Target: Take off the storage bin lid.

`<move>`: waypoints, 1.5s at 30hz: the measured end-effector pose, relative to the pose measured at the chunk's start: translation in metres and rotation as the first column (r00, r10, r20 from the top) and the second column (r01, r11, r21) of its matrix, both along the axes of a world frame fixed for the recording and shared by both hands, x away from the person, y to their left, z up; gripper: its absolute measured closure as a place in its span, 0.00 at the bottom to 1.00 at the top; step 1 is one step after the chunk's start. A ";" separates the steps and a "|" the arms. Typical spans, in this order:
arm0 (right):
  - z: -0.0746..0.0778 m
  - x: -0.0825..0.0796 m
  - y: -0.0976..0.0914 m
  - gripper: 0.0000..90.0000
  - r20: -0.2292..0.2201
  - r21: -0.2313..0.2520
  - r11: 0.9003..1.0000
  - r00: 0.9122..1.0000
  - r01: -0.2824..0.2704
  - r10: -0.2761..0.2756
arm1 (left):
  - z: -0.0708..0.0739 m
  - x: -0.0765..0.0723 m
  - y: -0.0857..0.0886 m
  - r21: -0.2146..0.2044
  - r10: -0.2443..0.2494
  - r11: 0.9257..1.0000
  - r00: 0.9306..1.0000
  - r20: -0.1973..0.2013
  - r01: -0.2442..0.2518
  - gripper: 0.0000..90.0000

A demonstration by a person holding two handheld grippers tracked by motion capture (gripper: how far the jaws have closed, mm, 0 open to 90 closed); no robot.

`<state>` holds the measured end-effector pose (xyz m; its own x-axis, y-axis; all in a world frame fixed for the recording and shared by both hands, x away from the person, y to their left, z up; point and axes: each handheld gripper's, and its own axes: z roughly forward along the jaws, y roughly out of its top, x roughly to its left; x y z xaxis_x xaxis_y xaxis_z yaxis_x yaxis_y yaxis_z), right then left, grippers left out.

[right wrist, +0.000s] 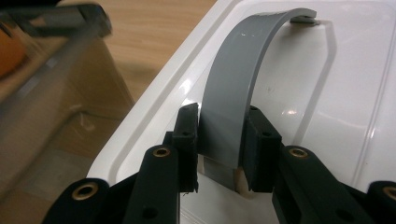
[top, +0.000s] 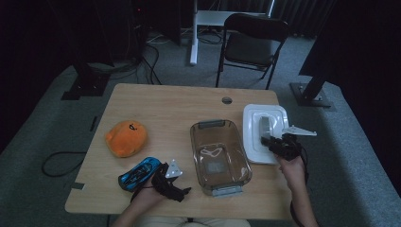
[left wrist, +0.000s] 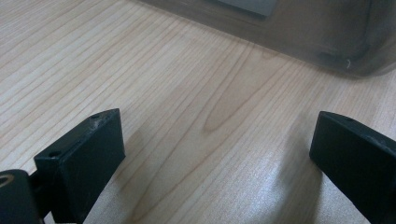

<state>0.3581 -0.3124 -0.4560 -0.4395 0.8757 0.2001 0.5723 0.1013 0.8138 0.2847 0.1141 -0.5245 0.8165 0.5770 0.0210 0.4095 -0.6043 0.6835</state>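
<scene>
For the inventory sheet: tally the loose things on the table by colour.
Orange: 1, plush toy
Blue: 1, toy car
Clear: 1, storage bin
White: 1, bin lid with grey handle
Total: 4

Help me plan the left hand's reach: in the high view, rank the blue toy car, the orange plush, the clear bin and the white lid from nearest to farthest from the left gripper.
From the left gripper:
1. Blue toy car, just beside the hand.
2. Clear bin, to its right.
3. Orange plush, up and left.
4. White lid, far right, its handle held by the right gripper.
</scene>
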 end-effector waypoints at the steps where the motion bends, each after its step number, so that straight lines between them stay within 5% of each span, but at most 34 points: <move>1: 0.000 0.000 0.000 0.78 0.000 0.000 1.000 1.000 0.000 0.000 | 0.000 0.000 0.000 0.000 0.000 1.000 1.000 0.000 0.000 0.04; 13: -0.038 0.013 -0.008 0.78 -0.063 0.020 0.999 0.997 0.033 -0.031 | 0.000 0.000 0.000 0.000 0.000 1.000 1.000 0.000 0.000 0.04; 30: -0.064 0.022 -0.008 0.76 -0.110 0.049 0.998 0.994 0.031 -0.026 | 0.000 0.000 0.000 0.000 0.000 1.000 1.000 0.000 0.000 0.04; 31: -0.063 0.022 -0.006 0.61 -0.104 0.030 0.999 0.994 0.030 -0.027 | 0.000 0.000 0.000 0.000 0.000 1.000 1.000 0.000 0.000 0.04; 32: -0.062 0.022 -0.006 0.57 -0.103 0.017 0.999 0.994 0.035 -0.033 | 0.000 0.000 0.000 0.000 0.000 1.000 1.000 0.000 0.000 0.04; 40: -0.051 0.015 -0.009 0.40 -0.060 0.001 0.998 0.996 0.067 -0.067 | 0.000 0.000 0.000 0.000 0.001 1.000 1.000 0.000 -0.001 0.04; 45: -0.044 0.004 -0.011 0.18 -0.051 -0.023 0.998 0.997 0.058 -0.059 | 0.000 0.000 -0.001 0.001 0.002 1.000 1.000 -0.002 -0.002 0.04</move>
